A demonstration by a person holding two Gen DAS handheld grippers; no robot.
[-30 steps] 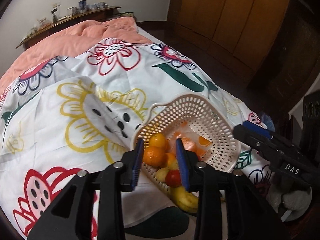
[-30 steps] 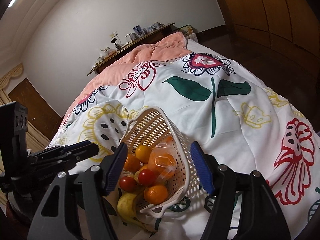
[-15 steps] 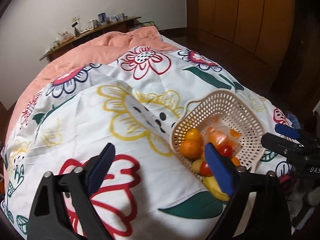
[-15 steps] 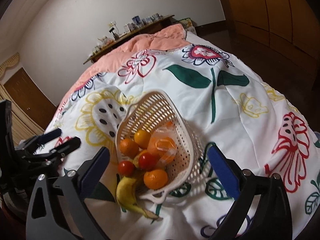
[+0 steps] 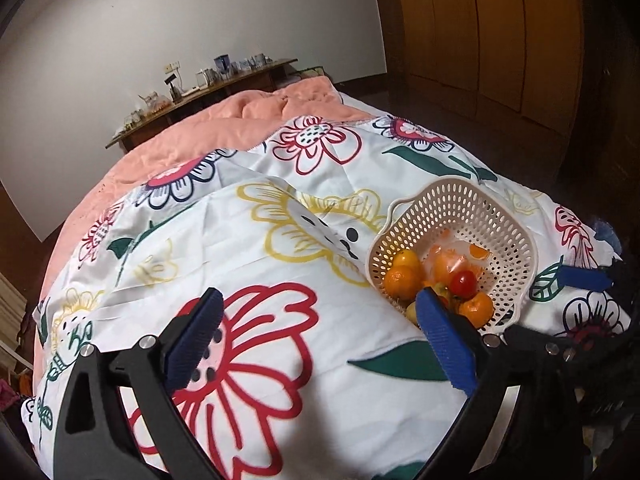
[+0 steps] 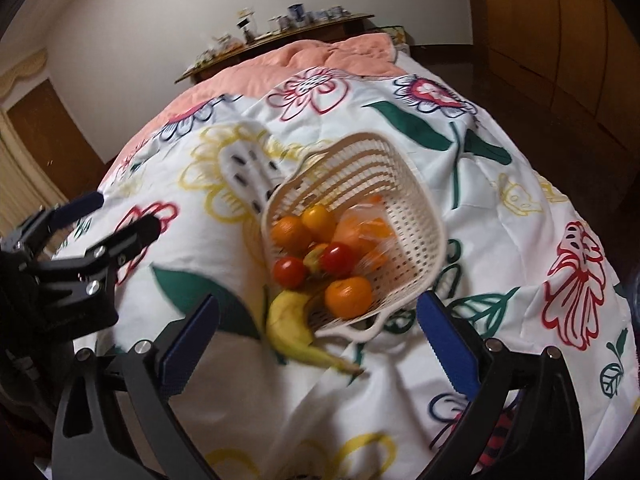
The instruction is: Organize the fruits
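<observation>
Both the left claw point(image 5: 316, 334) and the right claw point(image 6: 316, 338) have just been spread wide, with nothing held between the pads. Just beyond, the basket point(image 6: 416, 196) is seen tipped on the soft bed point(image 6: 500, 248), the banana point(image 6: 292, 328) spilling over its lip. Oranges and tomatoes could be rolled out if the rim is nudged or the quilt pressed.

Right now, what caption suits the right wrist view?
Open fingers hover over a tipped basket spilling fruit, a banana lying on the floral quilt.
</observation>
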